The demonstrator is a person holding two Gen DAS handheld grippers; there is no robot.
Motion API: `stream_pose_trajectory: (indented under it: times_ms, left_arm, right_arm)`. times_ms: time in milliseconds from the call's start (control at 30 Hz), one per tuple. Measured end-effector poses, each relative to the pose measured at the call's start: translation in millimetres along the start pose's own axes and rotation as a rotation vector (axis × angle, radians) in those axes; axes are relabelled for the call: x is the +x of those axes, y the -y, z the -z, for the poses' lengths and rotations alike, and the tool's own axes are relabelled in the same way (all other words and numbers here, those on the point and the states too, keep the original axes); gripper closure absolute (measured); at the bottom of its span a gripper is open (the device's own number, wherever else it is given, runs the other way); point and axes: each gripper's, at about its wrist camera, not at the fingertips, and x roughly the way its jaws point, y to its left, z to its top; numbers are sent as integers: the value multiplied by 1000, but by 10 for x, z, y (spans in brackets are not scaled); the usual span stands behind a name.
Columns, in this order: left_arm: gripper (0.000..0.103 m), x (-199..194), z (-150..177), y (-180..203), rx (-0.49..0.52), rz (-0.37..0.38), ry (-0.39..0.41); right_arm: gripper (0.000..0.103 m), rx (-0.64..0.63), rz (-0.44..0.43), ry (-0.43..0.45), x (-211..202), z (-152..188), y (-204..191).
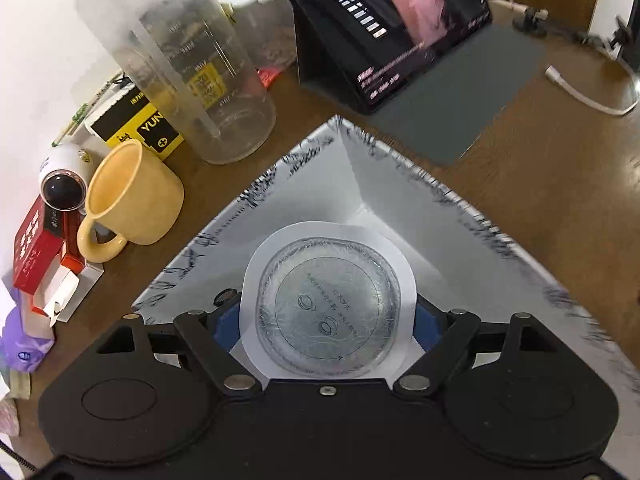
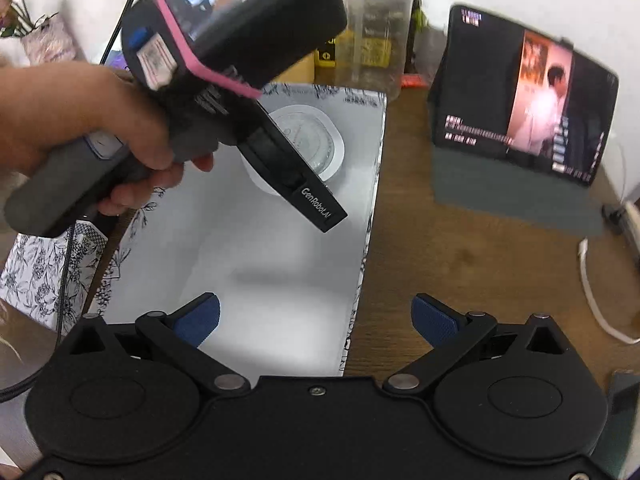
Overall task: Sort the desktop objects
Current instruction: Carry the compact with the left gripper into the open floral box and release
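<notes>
The left claw [image 1: 327, 312] has its blue pads closed against the two sides of a round, clear plastic sealed cup with a white foil rim [image 1: 327, 305], gripping it across its width. The cup hangs directly ahead of that claw, over the pale inner floor of a white open box with black floral print on its edges [image 1: 400, 160]. From the right wrist view the cup [image 2: 316, 140] shows in the far part of the box [image 2: 280, 264], partly hidden behind the left tool's black body, which a hand [image 2: 80, 120] holds by its grey handle.

The relation that matters is vertical: the cup is already within the box's outline, toward the far corner, so the release seems to need only a short drop (whether the cup's base is touching the floor yet cannot be told from either view).

The right claw [image 2: 316, 320] stands wide open and empty, its pads straddling the box's near right edge, with the brown wooden surface [image 2: 460, 240] to its right. It is well back from the cup, so the left one is plainly the nearer.
</notes>
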Motion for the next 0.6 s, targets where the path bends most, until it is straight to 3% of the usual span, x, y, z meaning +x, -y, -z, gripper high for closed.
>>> stream_pose_trajectory:
  times_ms: [367,600]
  left_arm:
    - [22,284,-56,-31,-102,-72,-54]
    - [22,343,-154,-142,-253,-99,-87]
  right_arm:
    - [1,35,-51,-32,358,174,2]
    - [5,18,-52,-23,387,159,-38]
